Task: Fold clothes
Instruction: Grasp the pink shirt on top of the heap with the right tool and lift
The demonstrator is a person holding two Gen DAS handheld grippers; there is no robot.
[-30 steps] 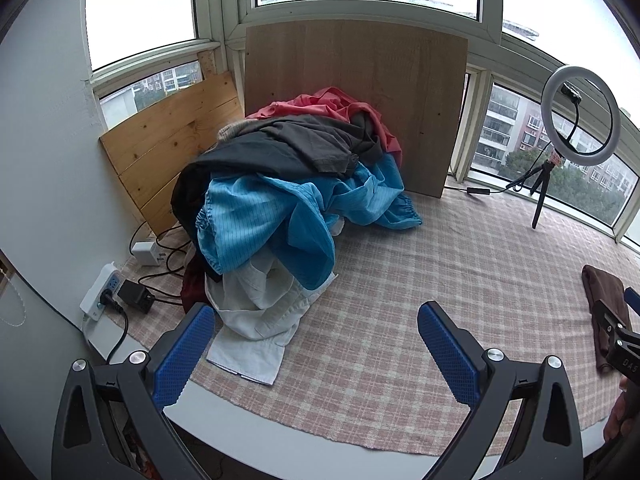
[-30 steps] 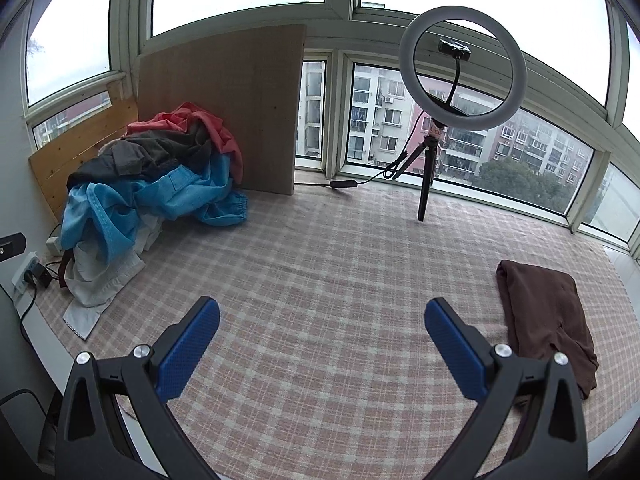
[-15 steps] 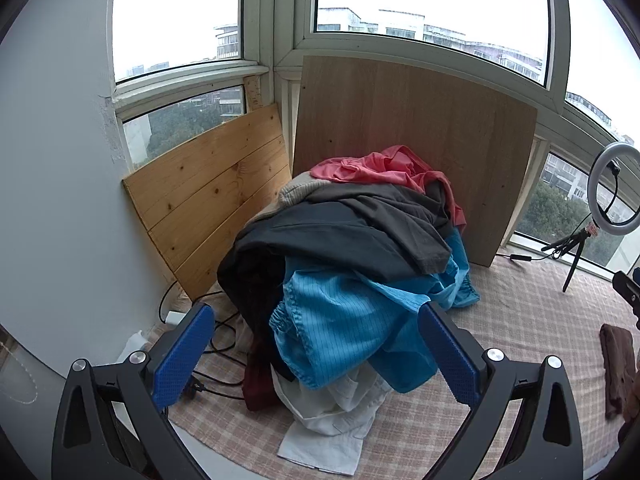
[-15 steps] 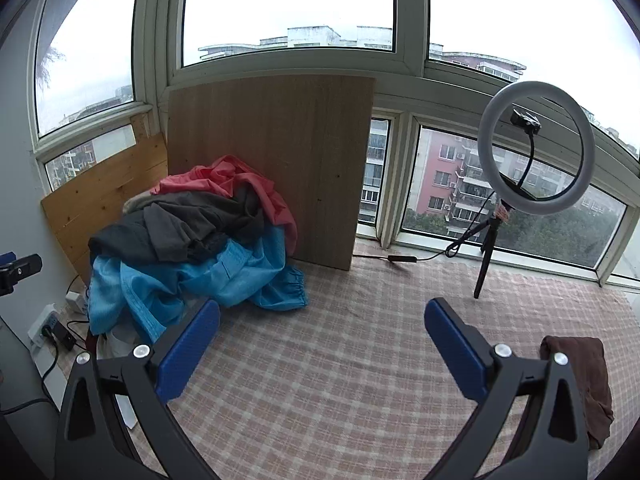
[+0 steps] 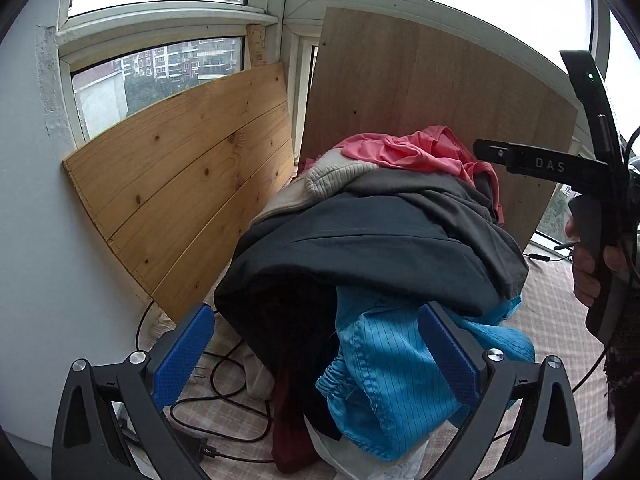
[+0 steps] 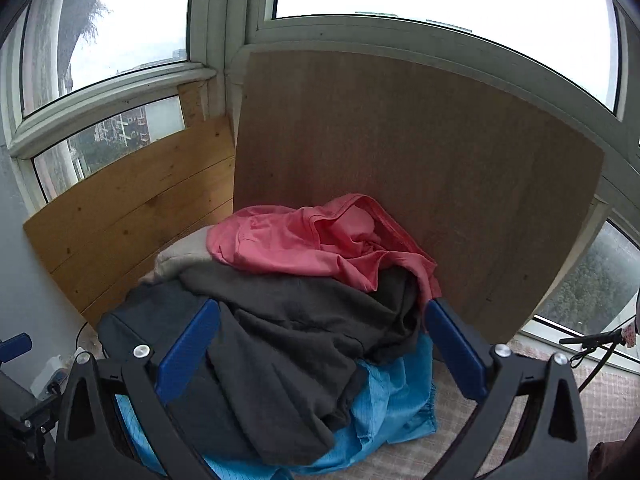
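Where garments heap (image 6: 296,312), pink top (image 6: 316,240), crumpled

A pale pine plank panel (image 5: 188,184) leans against the window (image 5: 160,64) in the corner, and a darker brown board (image 5: 420,92) stands upright just beside it, against the next pane. A checked cloth (image 5: 560,312) covers the surface under them. Black cables (image 5: 224,372) loop across that cloth near the grey wall (image 5: 36,260), one ending in a plug (image 5: 204,450). Apartment blocks (image 5: 180,60) and trees show through the glass.
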